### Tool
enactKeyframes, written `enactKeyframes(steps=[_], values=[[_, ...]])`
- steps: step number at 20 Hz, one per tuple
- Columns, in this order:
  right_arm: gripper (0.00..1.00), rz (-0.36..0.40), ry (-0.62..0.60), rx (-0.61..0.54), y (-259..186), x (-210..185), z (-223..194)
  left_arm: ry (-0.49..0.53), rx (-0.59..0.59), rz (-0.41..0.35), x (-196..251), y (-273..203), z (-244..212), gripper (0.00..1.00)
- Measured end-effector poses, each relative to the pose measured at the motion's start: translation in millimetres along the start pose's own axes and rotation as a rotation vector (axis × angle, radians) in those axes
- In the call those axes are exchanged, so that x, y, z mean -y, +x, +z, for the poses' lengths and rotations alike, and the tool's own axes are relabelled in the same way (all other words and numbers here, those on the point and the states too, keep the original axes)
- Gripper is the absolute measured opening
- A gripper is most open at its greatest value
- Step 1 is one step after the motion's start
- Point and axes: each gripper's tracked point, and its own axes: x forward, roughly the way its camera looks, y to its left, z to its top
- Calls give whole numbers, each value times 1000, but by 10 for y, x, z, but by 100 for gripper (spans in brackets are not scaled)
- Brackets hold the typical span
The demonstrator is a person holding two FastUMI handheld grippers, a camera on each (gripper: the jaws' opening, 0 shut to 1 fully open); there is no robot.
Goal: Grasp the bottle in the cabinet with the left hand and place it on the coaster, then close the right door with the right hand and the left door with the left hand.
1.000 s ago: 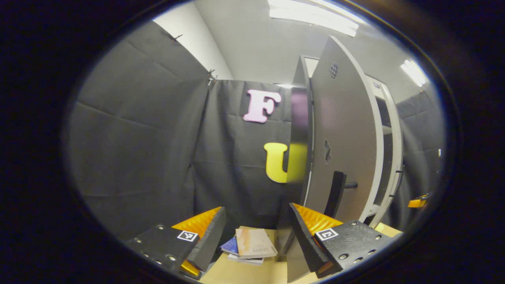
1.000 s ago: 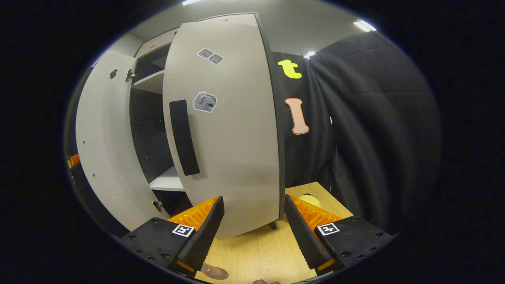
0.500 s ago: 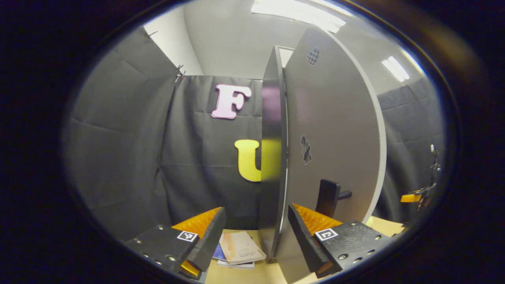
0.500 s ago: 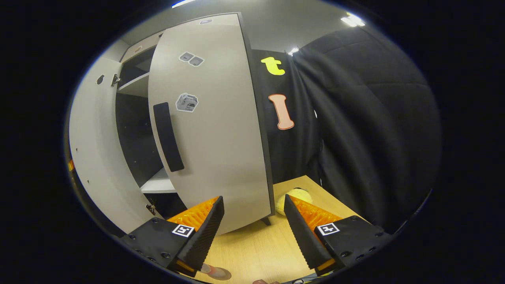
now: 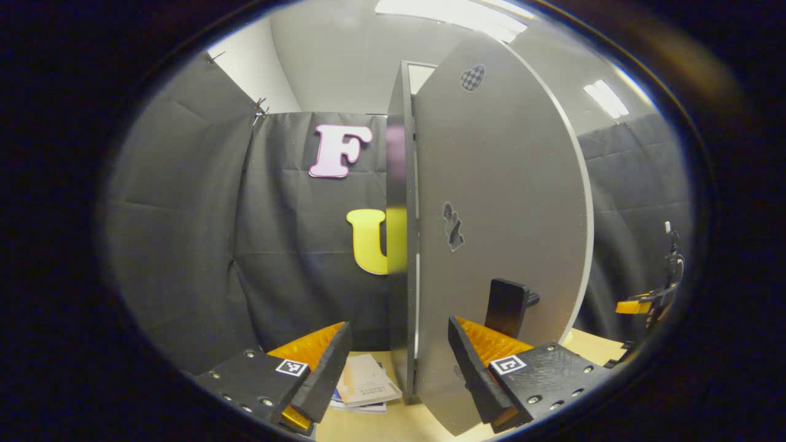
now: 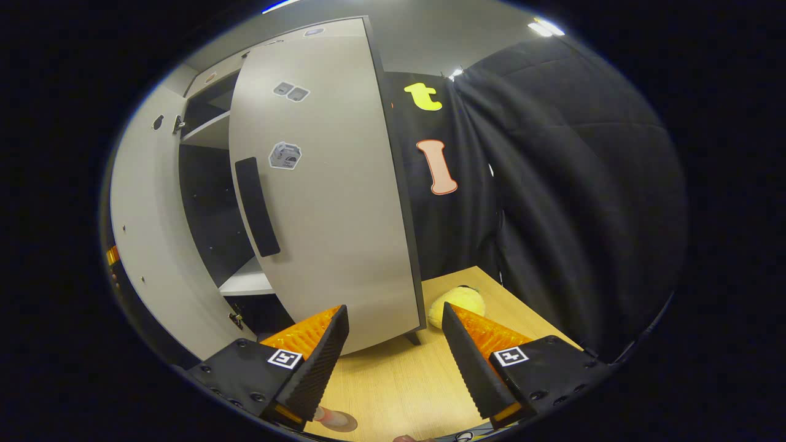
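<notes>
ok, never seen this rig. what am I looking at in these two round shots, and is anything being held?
No robot arm here: a person carries a two-finger gripper in each hand, and a fisheye camera rides on each one, looking forward along its fingers.

Left gripper view: the left gripper, its black and orange fingers apart and empty, faces the outer side of the cabinet's left door, close to that door's black handle. A small stack of books lies on the wooden table beyond. The other gripper shows far off at the right edge.

Right gripper view: the right gripper, also open and empty, faces the right door, which stands partly open with a black handle. White shelves show inside the cabinet. A yellow plush thing lies on the table by the door's lower corner.

Nothing is held.
</notes>
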Motion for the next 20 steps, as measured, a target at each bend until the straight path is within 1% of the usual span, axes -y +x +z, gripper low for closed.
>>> enactKeyframes(steps=[3,6,7,10,11,12,14,16,17,19,20], values=[[97,-7,1,-4,31,156,40,22,-3,-11,302,16,10,92],[97,-10,12,3,31,318,85,17,-7,-5,536,126,32,92],[97,-13,13,2,38,371,97,17,-9,1,623,151,22,99],[97,-21,24,-2,56,523,124,63,-27,6,937,305,-39,99],[97,-26,25,-2,62,569,119,80,-18,1,1073,358,-27,92],[97,-39,20,-7,80,636,107,90,6,-2,1200,393,35,99],[97,-55,12,-15,92,744,76,74,49,-5,1419,461,135,99],[97,-48,21,-22,109,798,74,48,71,14,1581,469,176,92],[97,-44,22,-24,110,816,63,40,80,30,1625,448,194,99],[97,-41,14,-29,157,862,45,29,89,35,1720,347,235,99],[97,-34,15,-37,189,876,23,29,80,38,1746,287,222,84]])
